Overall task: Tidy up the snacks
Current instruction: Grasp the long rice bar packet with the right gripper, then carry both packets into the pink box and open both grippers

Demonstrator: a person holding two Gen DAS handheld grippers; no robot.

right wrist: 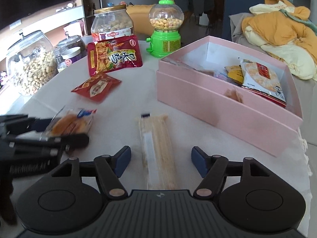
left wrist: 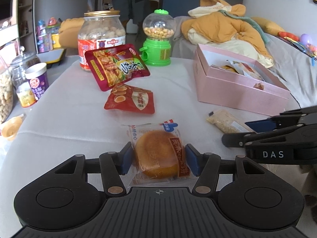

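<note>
Jaws of the left gripper (left wrist: 158, 159) stood part-closed around a wrapped round cake (left wrist: 158, 154), one blue pad against each side of the packet, which lay on the white surface (left wrist: 69, 119) near its near edge. In the right wrist view the same packet (right wrist: 69, 125) showed blurred between the left gripper's fingers (right wrist: 39, 136) at the surface's left side.

The right gripper (right wrist: 160, 162) had its jaws spread wide and held nothing. A long clear packet of pale crumbs (right wrist: 158, 154) lay lengthwise between the two pads, apart from both, with bare cloth on either side of it. From the left wrist view this packet (left wrist: 225, 121) lay just beside the right gripper's fingers (left wrist: 277, 136).

A pink box (right wrist: 227, 107) sat open along the right edge of the surface, already holding several packets, a rice-cracker packet (right wrist: 259, 77) on top. Toward the middle lay a small red packet (left wrist: 129, 100), and a larger red pouch (left wrist: 116, 65) leaned behind it. At the far edge stood a gold-lidded jar (left wrist: 102, 37) and a green candy dispenser (left wrist: 157, 39). Jars of peanuts (right wrist: 29, 63) crowded the left edge. Open cloth lay between the cake and the pink box.
</note>
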